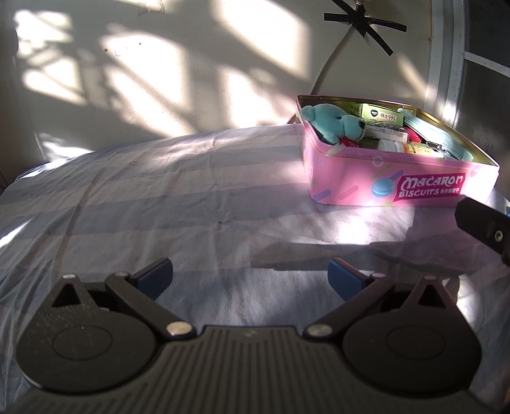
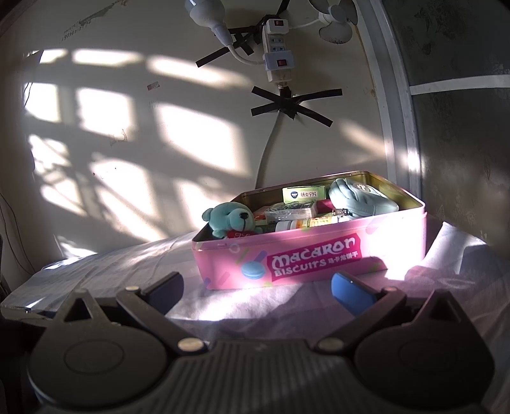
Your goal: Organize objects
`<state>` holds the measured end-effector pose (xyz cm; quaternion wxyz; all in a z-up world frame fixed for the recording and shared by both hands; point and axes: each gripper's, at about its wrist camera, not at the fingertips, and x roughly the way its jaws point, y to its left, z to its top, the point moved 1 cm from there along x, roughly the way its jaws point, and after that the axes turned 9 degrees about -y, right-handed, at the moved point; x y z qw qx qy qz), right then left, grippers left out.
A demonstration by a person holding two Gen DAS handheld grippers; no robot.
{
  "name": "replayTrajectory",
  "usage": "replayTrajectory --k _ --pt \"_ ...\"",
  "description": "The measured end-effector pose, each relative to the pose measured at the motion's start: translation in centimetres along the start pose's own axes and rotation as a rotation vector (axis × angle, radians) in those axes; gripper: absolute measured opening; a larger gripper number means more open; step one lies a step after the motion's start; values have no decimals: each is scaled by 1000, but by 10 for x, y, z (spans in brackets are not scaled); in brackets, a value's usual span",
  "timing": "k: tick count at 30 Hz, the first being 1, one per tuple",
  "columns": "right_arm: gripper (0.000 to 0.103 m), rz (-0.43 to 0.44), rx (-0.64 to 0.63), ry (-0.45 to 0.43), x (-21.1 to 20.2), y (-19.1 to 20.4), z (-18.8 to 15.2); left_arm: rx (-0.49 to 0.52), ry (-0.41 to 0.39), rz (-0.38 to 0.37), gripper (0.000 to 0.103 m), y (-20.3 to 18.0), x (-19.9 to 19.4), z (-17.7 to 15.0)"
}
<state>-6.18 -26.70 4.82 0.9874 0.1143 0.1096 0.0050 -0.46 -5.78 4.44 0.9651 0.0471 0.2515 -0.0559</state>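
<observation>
Surface, left wrist view: striped cloth [image 1: 159, 197] over a bed-like surface, sunlit wall [image 1: 159, 63] behind, black tape cross [image 1: 366, 22] up on it.
Tin: pink biscuit tin [image 1: 398, 181] at the far right of the cloth, lid off, full — teal plush bear [image 1: 334, 122] at its left end, green box [image 1: 379, 114] at the back, white bottle [image 1: 401, 146] lying near the front wall.
Left gripper [image 1: 250, 277]: fingers spread wide, nothing between them, hovering over bare cloth well left of the tin.
Other tool: black edge of the right gripper [image 1: 484, 229] just in front of the tin's near right corner.
Surface, right wrist view: same cloth and wall, power strip [image 2: 275, 47] taped above the tin.
Tin again: tin sits ahead near the far edge; bear head pokes over the rim, blue pouch [image 2: 363, 199] piled high at the right end.
Right gripper [image 2: 258, 286]: released, empty, facing the tin's front wall.
Stage (judged): no loose items visible on the cloth — looks near done.
Risk: bear and pouch stand proud of the rim; a careless pass could knock them out or shove the tin on the soft cloth.
</observation>
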Motion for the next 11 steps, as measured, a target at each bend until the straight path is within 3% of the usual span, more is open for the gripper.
replayTrajectory --k 11 --pt "103 0 -6 10 2 2 -1 -2 -9 -26 103 2 0 0"
